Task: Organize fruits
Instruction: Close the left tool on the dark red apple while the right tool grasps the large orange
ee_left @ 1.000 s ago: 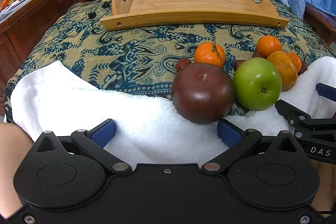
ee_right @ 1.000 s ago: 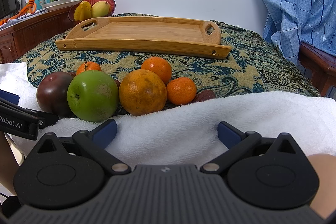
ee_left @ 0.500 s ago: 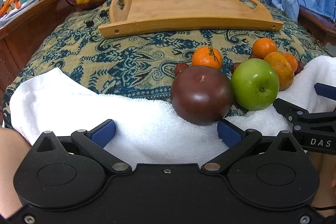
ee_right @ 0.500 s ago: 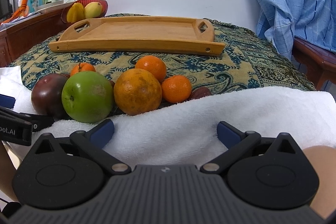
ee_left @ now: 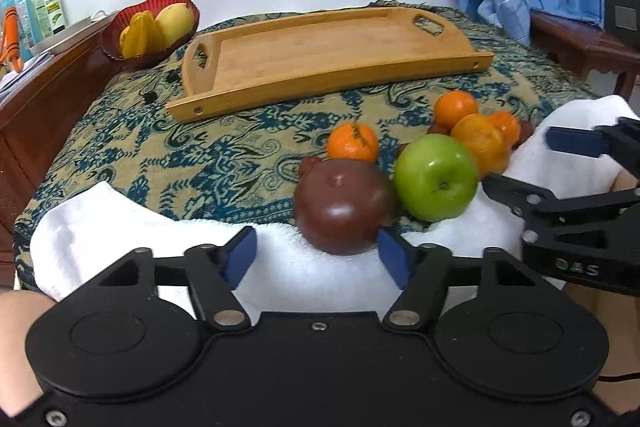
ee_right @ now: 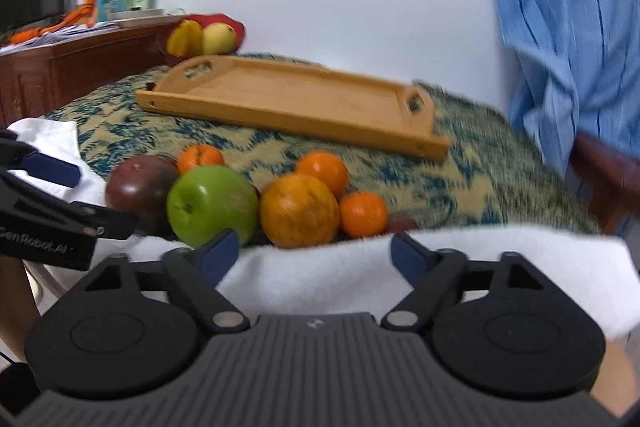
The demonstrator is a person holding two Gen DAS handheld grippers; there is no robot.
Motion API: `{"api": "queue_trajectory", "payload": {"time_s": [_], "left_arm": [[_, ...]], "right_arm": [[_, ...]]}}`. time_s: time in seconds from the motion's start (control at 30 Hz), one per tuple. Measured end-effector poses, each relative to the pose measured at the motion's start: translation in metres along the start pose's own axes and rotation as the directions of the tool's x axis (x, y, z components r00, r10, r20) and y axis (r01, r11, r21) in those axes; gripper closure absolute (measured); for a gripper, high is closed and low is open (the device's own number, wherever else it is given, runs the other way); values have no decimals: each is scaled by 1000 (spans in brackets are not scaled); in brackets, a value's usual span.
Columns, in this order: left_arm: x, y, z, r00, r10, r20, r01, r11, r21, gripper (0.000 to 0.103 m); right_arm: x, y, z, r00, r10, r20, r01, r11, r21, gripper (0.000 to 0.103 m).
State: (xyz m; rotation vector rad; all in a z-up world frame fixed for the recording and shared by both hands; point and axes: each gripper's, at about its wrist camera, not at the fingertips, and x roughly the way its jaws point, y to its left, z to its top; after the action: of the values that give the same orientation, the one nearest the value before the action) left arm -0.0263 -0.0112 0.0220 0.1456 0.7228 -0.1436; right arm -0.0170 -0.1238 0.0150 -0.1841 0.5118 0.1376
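Behind, on the patterned cloth-covered counter (ee_left: 168,155): long bamboo tray (ee_left: 320,55). Before it: dark red apple (ee_left: 340,207), left of and touching round green apple (ee_left: 436,179), with large orange (ee_left: 480,143) farther right. Nearest: white towel (ee_left: 120,223), at the front edge.

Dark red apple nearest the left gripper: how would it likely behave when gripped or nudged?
The dark red apple looks round, so it would probably roll if nudged off the white towel. Its glossy skin may be slippery. It looks firm, likely stiff under the pads.
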Motion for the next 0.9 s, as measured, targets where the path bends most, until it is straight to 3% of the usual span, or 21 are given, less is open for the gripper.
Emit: {"api": "queue_trajectory", "payload": {"time_s": [0.1, 0.2, 0.57, 0.8, 0.83, 0.9], "left_arm": [[-2, 1, 2, 1000, -25, 1, 25, 1000, -12, 49], [-3, 1, 4, 999, -32, 22, 33, 999, -17, 49], [11, 9, 8, 995, -87, 54, 91, 994, -68, 36], [24, 24, 7, 989, -141, 49, 146, 979, -143, 30], [25, 25, 7, 988, -148, 45, 153, 977, -150, 31], [24, 27, 7, 983, -178, 44, 183, 969, -165, 44]], "right_arm": [[5, 2, 4, 1000, -4, -5, 4, 1000, -12, 33], [9, -1, 4, 1000, -3, -14, 3, 1000, 5, 37], [20, -6, 8, 999, 41, -4, -41, 999, -6, 36], [29, -14, 12, 997, 76, -2, -76, 997, -25, 29], [30, -15, 12, 997, 77, 1, -77, 996, -36, 28], [32, -15, 14, 997, 82, 6, -81, 995, -55, 28]]}}
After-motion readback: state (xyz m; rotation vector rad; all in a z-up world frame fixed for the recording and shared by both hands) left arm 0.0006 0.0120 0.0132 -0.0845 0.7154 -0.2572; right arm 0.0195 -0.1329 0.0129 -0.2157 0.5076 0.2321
